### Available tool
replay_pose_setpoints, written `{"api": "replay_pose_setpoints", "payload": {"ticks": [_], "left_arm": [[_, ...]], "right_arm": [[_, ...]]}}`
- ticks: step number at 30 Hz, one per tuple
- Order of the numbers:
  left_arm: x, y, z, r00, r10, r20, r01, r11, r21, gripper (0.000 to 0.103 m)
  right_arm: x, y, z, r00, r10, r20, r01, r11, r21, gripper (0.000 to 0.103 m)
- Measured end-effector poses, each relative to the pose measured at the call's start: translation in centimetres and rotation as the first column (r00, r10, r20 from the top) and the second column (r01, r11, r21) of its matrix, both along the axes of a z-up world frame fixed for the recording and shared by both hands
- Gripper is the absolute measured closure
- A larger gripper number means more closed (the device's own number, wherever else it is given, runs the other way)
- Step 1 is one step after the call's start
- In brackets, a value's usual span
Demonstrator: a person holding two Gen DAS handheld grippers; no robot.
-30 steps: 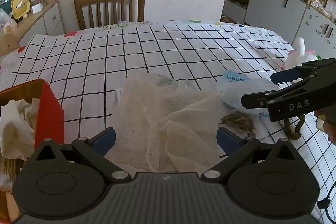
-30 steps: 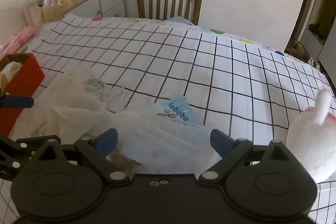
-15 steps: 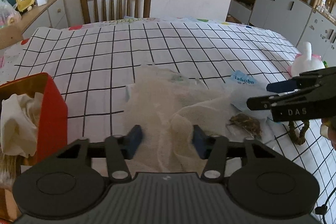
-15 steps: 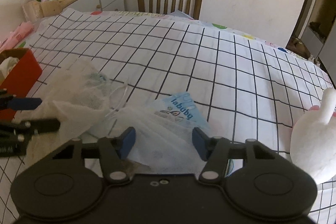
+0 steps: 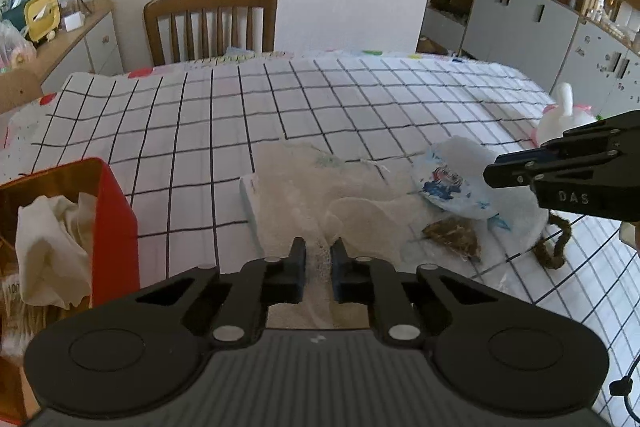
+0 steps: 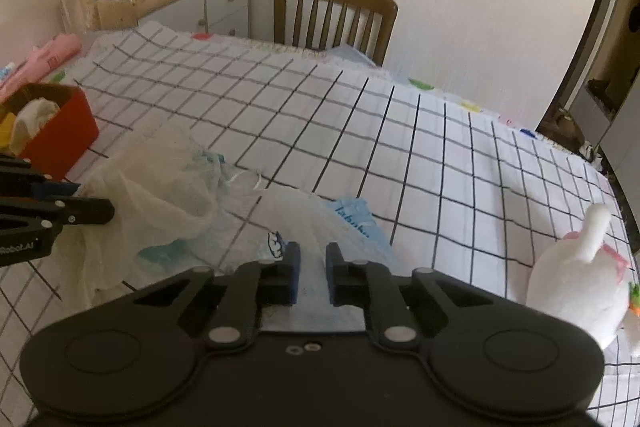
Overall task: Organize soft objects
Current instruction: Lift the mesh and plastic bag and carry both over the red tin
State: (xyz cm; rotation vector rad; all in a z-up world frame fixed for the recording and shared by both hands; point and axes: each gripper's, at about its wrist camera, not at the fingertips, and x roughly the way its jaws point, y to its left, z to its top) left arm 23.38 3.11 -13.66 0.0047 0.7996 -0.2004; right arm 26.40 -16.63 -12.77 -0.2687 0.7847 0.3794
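My left gripper (image 5: 319, 251) is shut on the near edge of a white gauze cloth (image 5: 320, 187) that lies crumpled on the checked tablecloth. My right gripper (image 6: 308, 257) is shut on a thin white and blue printed bag (image 6: 320, 223); the bag also shows in the left wrist view (image 5: 452, 183), lifted at its right end. The gauze cloth shows in the right wrist view (image 6: 160, 183), to the left of the bag. A small brown packet (image 5: 456, 235) lies on the table under the bag.
A red box (image 5: 116, 227) holding a cream cloth (image 5: 52, 247) stands at the left, also in the right wrist view (image 6: 60, 135). A white plush toy (image 6: 580, 279) sits at the right. A brown rope piece (image 5: 556, 247) lies by it. A wooden chair (image 5: 210, 23) stands behind the table.
Both grippers went from wide open to shut: the left closed on the gauze cloth, the right on the printed bag. The bag has risen off the table.
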Motion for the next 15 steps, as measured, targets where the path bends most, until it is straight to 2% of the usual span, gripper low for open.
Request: {"api": "replay_pose_setpoints", "payload": {"ticks": [8,15], "left_arm": [[-1.3,0.7,2.1,0.999,0.001,0.044,0.0,0.999,-0.035,0.093],[-2.9,2.2,4.9,0.997,0.019,0.077,-0.012,0.997,-0.081,0.093]], "right_arm": [[-2.1,-1.5,3.0,1.0,-0.031,0.001,0.031,0.994,0.105,0.095],[-4.6,-1.0,5.6,1.0,-0.011,0.004,0.01,0.984,0.175,0.095]]}}
